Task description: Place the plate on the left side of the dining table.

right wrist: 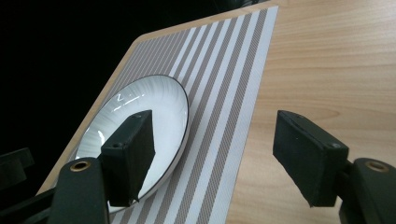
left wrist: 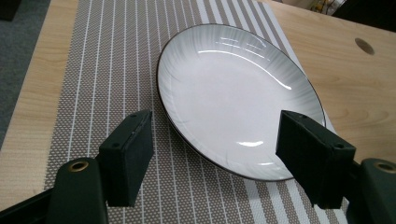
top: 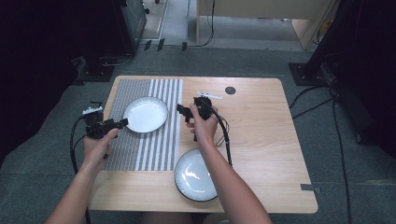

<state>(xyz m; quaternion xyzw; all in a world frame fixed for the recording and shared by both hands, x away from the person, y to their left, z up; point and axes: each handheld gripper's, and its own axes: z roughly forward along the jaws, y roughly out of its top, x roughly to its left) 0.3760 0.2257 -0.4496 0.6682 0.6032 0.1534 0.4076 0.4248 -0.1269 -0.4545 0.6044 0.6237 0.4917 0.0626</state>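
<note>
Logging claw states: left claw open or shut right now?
Open. In the left gripper view the left claw has its jaws spread wide, the plate on the striped mat visible between them, nothing gripped.

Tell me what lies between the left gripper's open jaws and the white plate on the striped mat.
Nothing but bare striped placemat. In the left gripper view, the left gripper frames the near rim of the white plate, its jaws spread wide without touching it.

White plate [top: 145, 114] flat on striped mat [top: 140, 154], 2nd plate [top: 194, 176] on bare wood nr front edge
</note>
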